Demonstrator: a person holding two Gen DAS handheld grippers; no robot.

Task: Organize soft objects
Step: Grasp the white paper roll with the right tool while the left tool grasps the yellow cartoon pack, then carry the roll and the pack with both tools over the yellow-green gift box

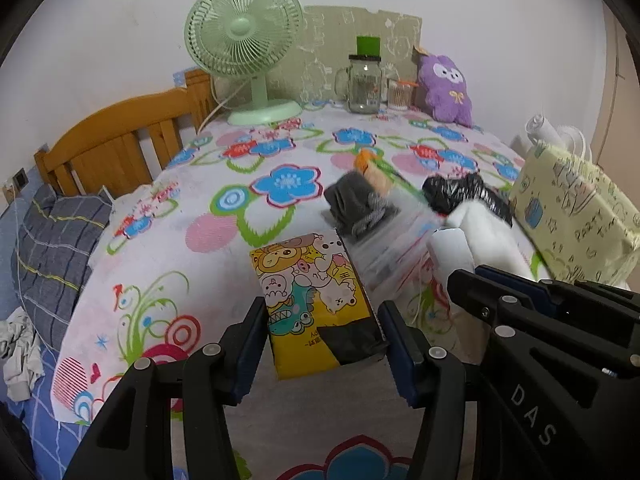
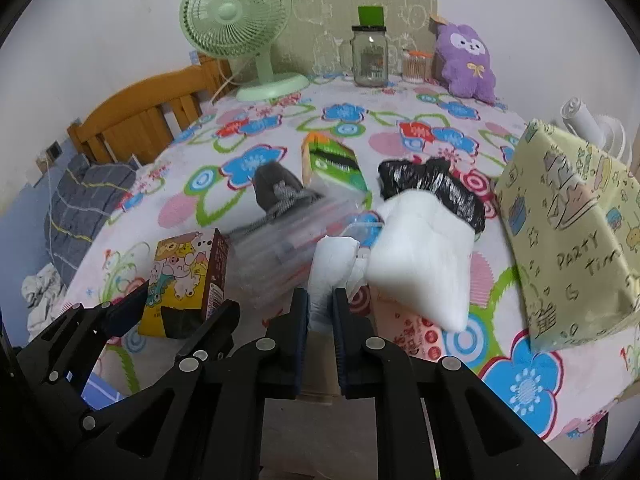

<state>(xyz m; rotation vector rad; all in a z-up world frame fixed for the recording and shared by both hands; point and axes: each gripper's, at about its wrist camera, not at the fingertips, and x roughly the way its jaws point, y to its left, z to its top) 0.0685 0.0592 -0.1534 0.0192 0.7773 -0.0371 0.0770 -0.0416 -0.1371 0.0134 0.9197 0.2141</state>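
Observation:
On the flowered bed sheet [image 1: 168, 208], my left gripper [image 1: 322, 306] is shut on a yellow cartoon-printed box [image 1: 308, 280], one pad on each long side. The right wrist view shows the same box [image 2: 180, 268] upright between the left gripper's [image 2: 188, 300] fingers. My right gripper [image 2: 320, 294] is shut on the narrow end of a white soft cloth [image 2: 420, 256], which bulges out to the right beyond the pads. A grey sock-like bundle [image 2: 280, 192] and a black plastic bag [image 2: 432, 188] lie just behind. A blurred clear plastic bag [image 2: 288, 248] lies between box and cloth.
A pale yellow gift bag [image 2: 568, 232] stands at the right edge. A green and orange carton [image 2: 332, 160] lies mid-bed. At the back stand a green fan [image 2: 236, 16], a glass jar [image 2: 370, 56] and a purple plush toy [image 2: 468, 64]. A wooden headboard [image 2: 140, 112] is at the left.

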